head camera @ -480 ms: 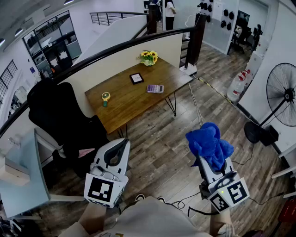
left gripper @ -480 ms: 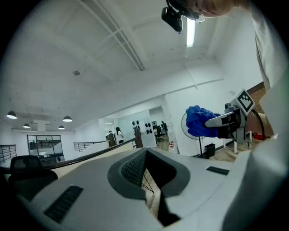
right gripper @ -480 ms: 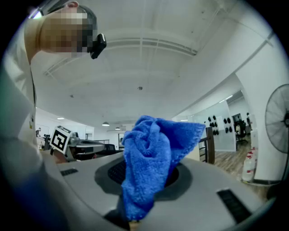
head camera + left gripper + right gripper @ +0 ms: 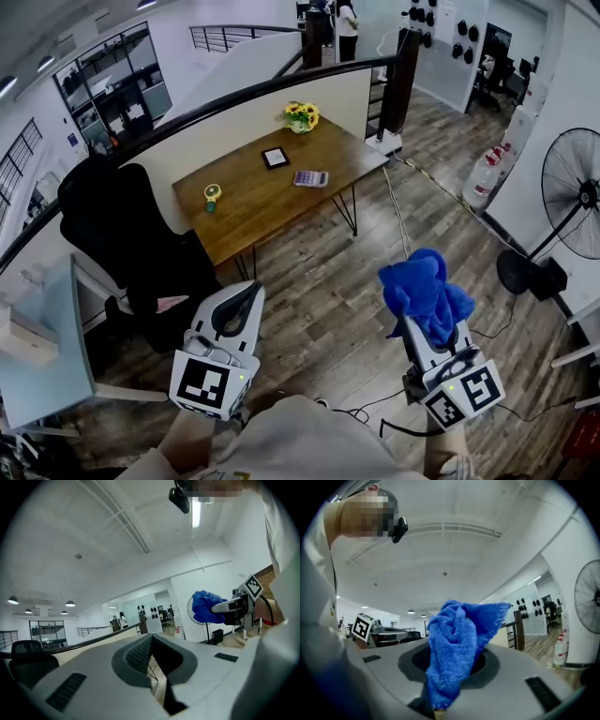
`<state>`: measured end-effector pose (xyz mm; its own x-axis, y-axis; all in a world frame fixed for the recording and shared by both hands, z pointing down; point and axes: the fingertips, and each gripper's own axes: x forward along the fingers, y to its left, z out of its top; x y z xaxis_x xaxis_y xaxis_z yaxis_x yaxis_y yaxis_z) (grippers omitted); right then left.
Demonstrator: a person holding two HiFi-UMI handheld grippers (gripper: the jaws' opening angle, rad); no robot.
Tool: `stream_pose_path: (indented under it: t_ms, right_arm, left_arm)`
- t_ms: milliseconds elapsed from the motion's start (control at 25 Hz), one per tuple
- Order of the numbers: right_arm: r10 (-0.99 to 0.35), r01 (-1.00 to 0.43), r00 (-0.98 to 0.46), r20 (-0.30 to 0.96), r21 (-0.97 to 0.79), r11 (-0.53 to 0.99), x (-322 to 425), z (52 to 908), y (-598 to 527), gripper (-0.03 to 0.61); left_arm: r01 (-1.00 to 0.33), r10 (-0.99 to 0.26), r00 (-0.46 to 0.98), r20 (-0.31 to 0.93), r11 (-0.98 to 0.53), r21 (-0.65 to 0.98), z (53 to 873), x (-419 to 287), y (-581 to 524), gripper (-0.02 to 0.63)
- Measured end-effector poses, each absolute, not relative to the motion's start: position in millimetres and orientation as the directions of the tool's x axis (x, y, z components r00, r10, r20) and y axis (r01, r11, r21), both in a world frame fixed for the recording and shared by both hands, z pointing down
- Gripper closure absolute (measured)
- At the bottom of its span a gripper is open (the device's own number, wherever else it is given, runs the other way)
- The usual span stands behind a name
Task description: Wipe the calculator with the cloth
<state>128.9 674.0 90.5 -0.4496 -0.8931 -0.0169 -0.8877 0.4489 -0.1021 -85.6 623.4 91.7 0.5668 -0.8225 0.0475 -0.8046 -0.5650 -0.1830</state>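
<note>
A grey calculator [image 4: 311,178] lies on the far wooden table [image 4: 253,211], well ahead of both grippers. My right gripper [image 4: 424,309] is shut on a bunched blue cloth [image 4: 424,292], which sticks up out of its jaws; the cloth [image 4: 457,644] fills the middle of the right gripper view. My left gripper [image 4: 246,292] is held low at the left, shut with nothing in it; its closed jaws [image 4: 152,667] point level. The cloth [image 4: 205,606] also shows at the right of the left gripper view.
On the table stand a sunflower pot [image 4: 302,116], a black tablet [image 4: 276,157] and a small yellow fan [image 4: 213,197]. A black office chair [image 4: 131,244] is at the left, a standing fan [image 4: 572,202] at the right. Cables run across the wood floor.
The view has shifted slightly; the table and chair sit a little differently in the frame. Both grippers keep the same pose and the cloth stays gripped.
</note>
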Motion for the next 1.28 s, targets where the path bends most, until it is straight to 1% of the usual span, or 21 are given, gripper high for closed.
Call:
stream_pose_path:
  t_ms: [240, 280, 320, 360, 400, 480, 840, 1160, 1280]
  right_arm:
    - [-0.892, -0.887, -0.452, 0.004, -0.110, 0.449, 144.9, 100.4, 679.2, 0.453]
    - [-0.891, -0.886, -0.454, 0.006, -0.110, 0.450, 145.9, 101.3, 678.9, 0.453]
    - [-0.891, -0.886, -0.454, 0.007, -0.111, 0.451, 146.8, 102.0, 678.1, 0.453]
    - [-0.891, -0.885, -0.454, 0.007, -0.114, 0.451, 147.6, 102.8, 676.9, 0.453]
    - [-0.891, -0.885, -0.454, 0.008, -0.117, 0.450, 148.2, 103.5, 675.6, 0.453]
    - [-0.891, -0.884, -0.455, 0.009, -0.125, 0.450, 148.2, 105.0, 673.2, 0.453]
    - [-0.886, -0.881, -0.462, 0.041, -0.135, 0.453, 145.3, 113.2, 624.5, 0.453]
    - [-0.884, -0.883, -0.461, 0.079, -0.140, 0.448, 131.9, 123.9, 531.5, 0.453]
    - [-0.880, -0.881, -0.464, 0.098, -0.150, 0.448, 122.8, 124.9, 488.5, 0.451]
  left_arm:
    - [-0.808, -0.828, 0.561, 0.029, -0.554, -0.200, 94.7, -75.3, 635.2, 0.612]
    - [-0.803, -0.824, 0.565, 0.030, -0.558, -0.207, 94.3, -72.5, 634.3, 0.534]
    - [-0.797, -0.819, 0.573, 0.029, -0.565, -0.212, 94.1, -69.4, 632.1, 0.323]
    - [-0.796, -0.817, 0.577, 0.014, -0.565, -0.218, 92.7, -67.3, 629.0, 0.189]
    - [-0.798, -0.818, 0.576, -0.007, -0.560, -0.225, 90.8, -66.5, 626.3, 0.166]
    - [-0.799, -0.819, 0.573, -0.025, -0.552, -0.241, 89.7, -65.7, 623.7, 0.150]
    - [-0.796, -0.813, 0.582, -0.017, -0.565, -0.217, 97.6, -66.3, 578.4, 0.150]
    - [-0.786, -0.809, 0.587, 0.012, -0.574, -0.230, 111.6, -77.4, 485.5, 0.152]
    - [-0.783, -0.804, 0.594, 0.026, -0.585, -0.212, 115.3, -83.2, 443.2, 0.152]
